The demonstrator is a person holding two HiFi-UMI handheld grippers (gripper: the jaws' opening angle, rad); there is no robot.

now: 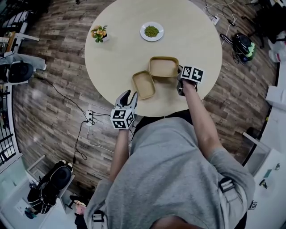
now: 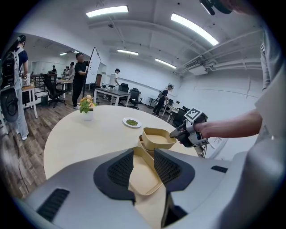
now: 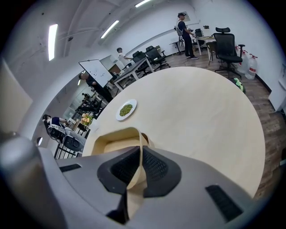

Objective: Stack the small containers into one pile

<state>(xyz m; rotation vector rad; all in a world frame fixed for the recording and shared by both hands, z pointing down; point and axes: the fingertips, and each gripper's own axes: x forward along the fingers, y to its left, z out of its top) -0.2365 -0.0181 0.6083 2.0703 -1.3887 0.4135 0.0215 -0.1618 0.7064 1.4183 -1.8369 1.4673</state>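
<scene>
I see tan containers (image 1: 163, 67), cream table (image 1: 125, 49), white plate (image 1: 143, 32), green peas (image 1: 151, 31), grey shirt (image 1: 170, 170), brown wood-grain floor (image 1: 53, 62).

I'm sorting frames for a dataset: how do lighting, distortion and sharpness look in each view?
Head view: even, soft light, no glare on the table, tabletop sharp. Left gripper view: strong fisheye bending, dark corners, ceiling light strips blown out. Right gripper view: same fisheye and dark corners, table edge curves, the container held in the right gripper looks slightly soft.
</scene>
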